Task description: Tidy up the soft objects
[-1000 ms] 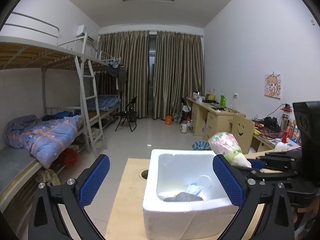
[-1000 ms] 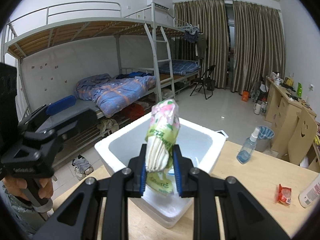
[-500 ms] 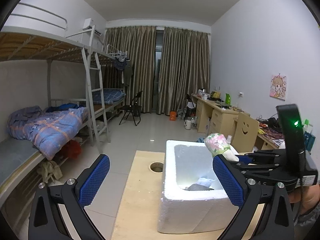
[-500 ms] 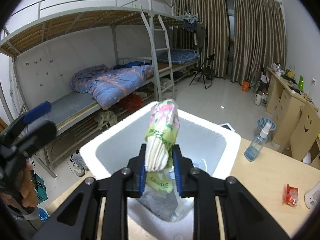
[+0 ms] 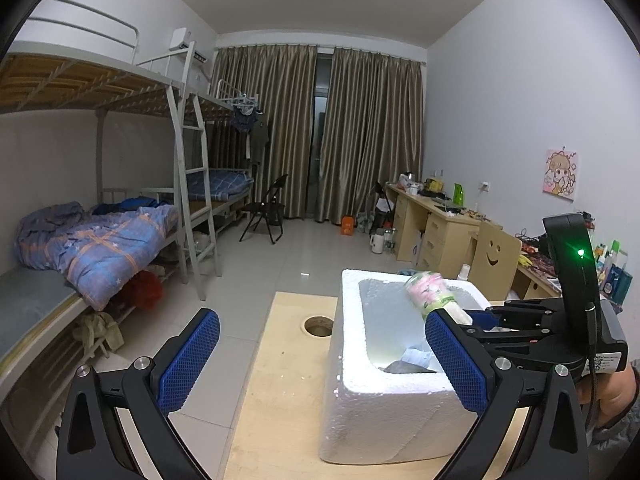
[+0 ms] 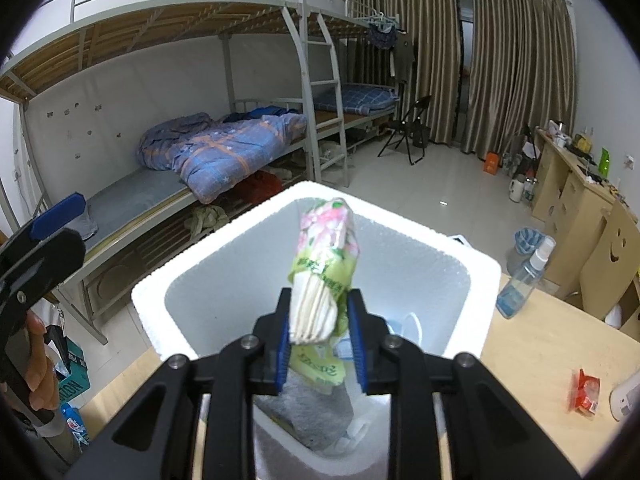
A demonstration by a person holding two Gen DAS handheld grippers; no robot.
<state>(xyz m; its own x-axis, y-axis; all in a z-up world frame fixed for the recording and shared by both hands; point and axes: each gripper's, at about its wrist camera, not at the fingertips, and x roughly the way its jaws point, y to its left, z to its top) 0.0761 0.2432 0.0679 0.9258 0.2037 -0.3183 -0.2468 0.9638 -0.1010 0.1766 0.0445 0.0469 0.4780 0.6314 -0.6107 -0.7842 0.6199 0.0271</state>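
Observation:
A white foam box (image 6: pixel 152 292) stands on the wooden table (image 5: pixel 276 400), with a grey cloth (image 6: pixel 316 412) and some white items lying inside. My right gripper (image 6: pixel 320 336) hovers over the box's open top. A pink and green tissue pack (image 6: pixel 324 264) stands up between its blue pads, which touch both sides while the jaws are opening. In the left wrist view the same pack (image 5: pixel 428 292) and right gripper (image 5: pixel 460 314) show above the box (image 5: pixel 352 360). My left gripper (image 5: pixel 320 356) is open and empty, left of the box.
A blue spray bottle (image 6: pixel 520 280), a red packet (image 6: pixel 586 392) and a white object (image 6: pixel 628 400) sit on the table to the right of the box. A round hole (image 5: pixel 318 322) is cut in the tabletop behind it. Bunk beds (image 5: pixel 100 240) line the left wall.
The right gripper has carried the tissue pack further over the box and lower, and the pack now leans a little. The left gripper has drifted away to the left of the box.

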